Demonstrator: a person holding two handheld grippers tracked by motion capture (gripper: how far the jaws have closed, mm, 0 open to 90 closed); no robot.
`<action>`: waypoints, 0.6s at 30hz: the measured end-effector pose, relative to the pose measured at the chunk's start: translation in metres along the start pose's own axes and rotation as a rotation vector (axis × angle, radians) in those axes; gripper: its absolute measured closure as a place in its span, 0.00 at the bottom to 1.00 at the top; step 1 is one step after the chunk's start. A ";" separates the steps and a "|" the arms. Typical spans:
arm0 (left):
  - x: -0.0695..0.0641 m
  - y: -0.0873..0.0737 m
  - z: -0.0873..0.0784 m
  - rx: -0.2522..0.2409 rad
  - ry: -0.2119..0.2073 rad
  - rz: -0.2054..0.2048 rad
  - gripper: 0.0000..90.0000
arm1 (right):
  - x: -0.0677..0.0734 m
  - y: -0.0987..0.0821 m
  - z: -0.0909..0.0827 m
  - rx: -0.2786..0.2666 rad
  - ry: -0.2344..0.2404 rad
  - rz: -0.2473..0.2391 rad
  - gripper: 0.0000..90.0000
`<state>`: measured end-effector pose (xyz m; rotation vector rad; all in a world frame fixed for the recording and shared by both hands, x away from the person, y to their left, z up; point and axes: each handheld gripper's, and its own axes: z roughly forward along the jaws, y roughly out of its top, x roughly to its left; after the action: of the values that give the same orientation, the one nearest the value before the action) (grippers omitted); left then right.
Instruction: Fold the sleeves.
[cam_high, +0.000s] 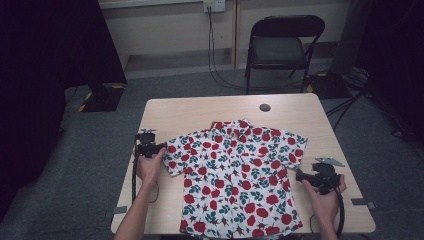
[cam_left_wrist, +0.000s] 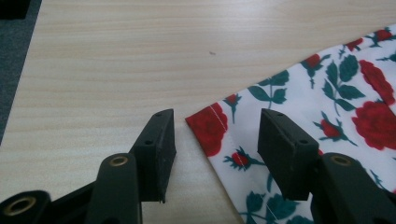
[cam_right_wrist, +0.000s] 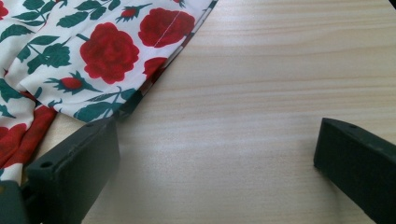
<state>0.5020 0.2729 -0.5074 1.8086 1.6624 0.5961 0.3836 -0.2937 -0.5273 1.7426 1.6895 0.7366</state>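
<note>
Shirt (cam_high: 235, 175), rose-printed, lies flat; left gripper (cam_left_wrist: 215, 140) half-open astride its sleeve corner, right gripper (cam_right_wrist: 215, 158) wide open over bare table (cam_high: 200, 107).

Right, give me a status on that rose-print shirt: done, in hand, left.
Done: the rose-print shirt lies spread flat, front up, on the wooden table.

In hand: the left tongs straddle the sleeve corner, jaws part closed but not yet pinching it. The right tongs stand open beside the shirt's edge, nothing between them.

Left: no fold shows yet, so seemingly all the folding.
</note>
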 end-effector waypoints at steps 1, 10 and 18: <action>0.000 0.000 0.001 0.002 0.008 -0.001 0.52 | 0.000 0.000 0.000 0.000 0.000 0.000 0.00; -0.003 0.003 0.003 0.006 0.033 0.027 0.66 | 0.000 0.000 0.000 0.000 0.000 0.000 0.00; -0.008 0.003 0.003 0.003 0.011 0.045 0.82 | 0.000 0.000 0.000 0.000 0.000 0.000 0.00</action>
<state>0.5054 0.2645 -0.5072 1.8524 1.6349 0.6244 0.3836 -0.2937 -0.5273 1.7426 1.6897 0.7365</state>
